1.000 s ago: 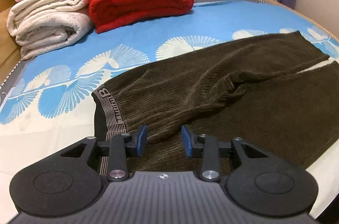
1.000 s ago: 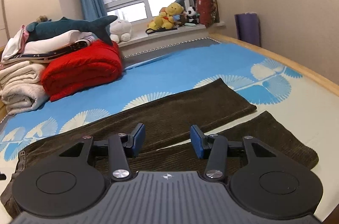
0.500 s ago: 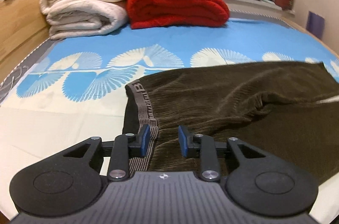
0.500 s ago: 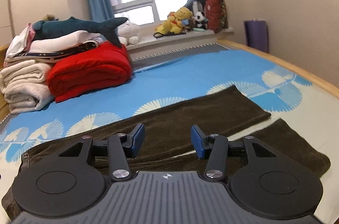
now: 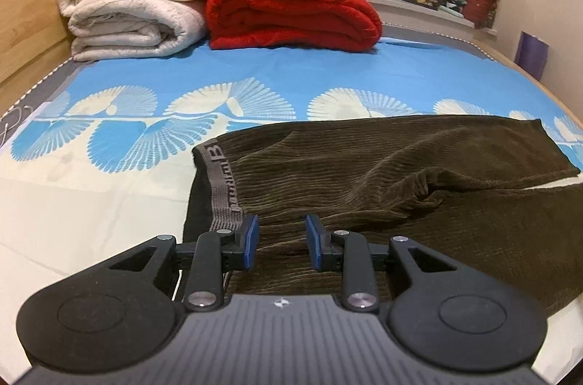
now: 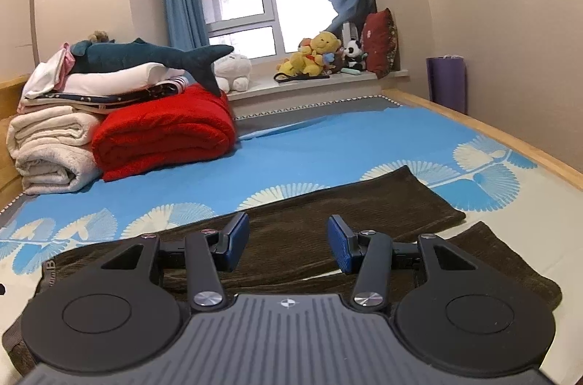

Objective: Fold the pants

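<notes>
The brown corduroy pants [image 5: 382, 188] were spread flat on the bed [image 5: 364, 71], toward its near edge, waistband [image 5: 222, 181] facing the headboard side and both legs running off toward the opposite side edge. In the right wrist view the two legs [image 6: 364, 213] lay side by side with a thin strip of sheet showing between them near the hems. The left tongs [image 5: 281, 241] sat just over the fabric next to the waistband, blue pads apart with nothing pinched, though whether they touched the cloth I couldn't tell. The right tongs [image 6: 288, 244] hung above the legs, pads wider apart, also gripping nothing. At the far corner were a folded red blanket [image 5: 291, 9] and cream blankets [image 5: 135, 9], touching each other, with a plush shark [image 6: 145, 57] on top.
</notes>
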